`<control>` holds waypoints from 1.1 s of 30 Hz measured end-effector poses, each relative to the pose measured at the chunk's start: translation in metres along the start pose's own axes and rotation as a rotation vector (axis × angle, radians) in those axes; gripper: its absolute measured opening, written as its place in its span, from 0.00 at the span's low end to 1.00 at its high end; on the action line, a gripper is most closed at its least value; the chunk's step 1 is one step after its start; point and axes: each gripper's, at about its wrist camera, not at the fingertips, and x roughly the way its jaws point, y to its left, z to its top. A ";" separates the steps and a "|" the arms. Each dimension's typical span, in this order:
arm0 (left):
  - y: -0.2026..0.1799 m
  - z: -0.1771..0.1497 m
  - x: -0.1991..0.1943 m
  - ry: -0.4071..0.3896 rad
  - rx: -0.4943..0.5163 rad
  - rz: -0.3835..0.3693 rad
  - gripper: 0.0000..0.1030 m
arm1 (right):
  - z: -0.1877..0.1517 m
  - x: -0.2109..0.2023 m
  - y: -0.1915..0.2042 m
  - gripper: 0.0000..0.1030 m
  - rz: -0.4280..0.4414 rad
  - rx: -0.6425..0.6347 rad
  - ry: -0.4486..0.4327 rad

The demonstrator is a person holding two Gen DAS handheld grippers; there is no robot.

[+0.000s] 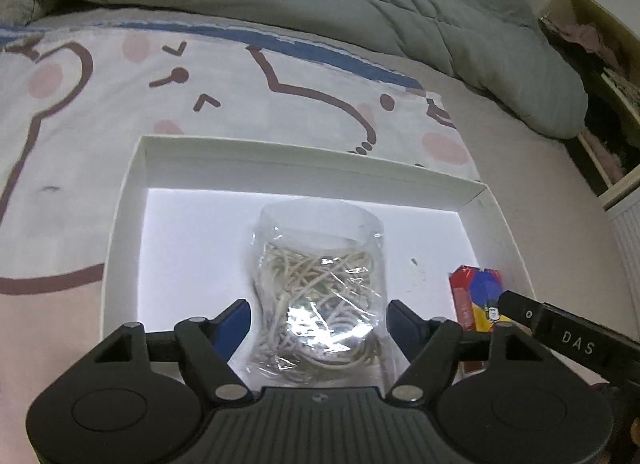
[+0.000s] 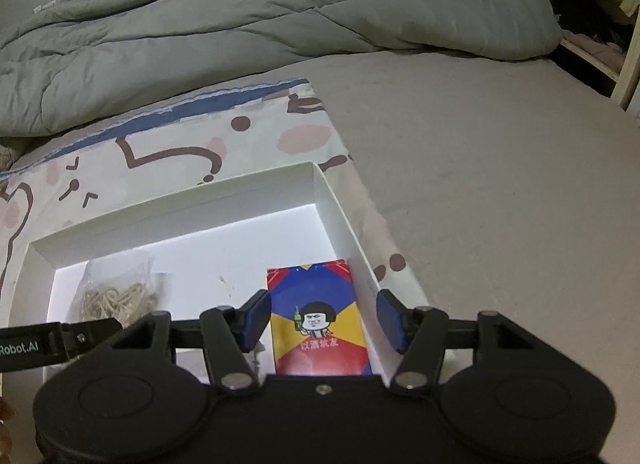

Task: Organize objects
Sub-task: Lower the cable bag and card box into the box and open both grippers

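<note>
we see shallow white cardboard box | clear plastic bag of rubber bands inside, left gripper released astride | red-blue-yellow card pack by box's right wall, right gripper unclenched around it | both look stowed for tidiness

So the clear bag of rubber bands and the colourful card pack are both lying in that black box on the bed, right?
Not quite: the box is white, not black, as the left wrist view shows. The rest holds: the clear bag of rubber bands and the colourful card pack both lie inside it, on the bed.

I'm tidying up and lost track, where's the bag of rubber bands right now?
The bag of rubber bands lies inside the white box, mid-floor in the left wrist view, left of the colourful card box, between the left gripper's open fingers.
</note>
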 end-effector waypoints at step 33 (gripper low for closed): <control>-0.037 -0.023 -0.001 0.013 0.219 -0.010 0.20 | 0.000 -0.021 -0.010 0.55 0.063 0.028 -0.003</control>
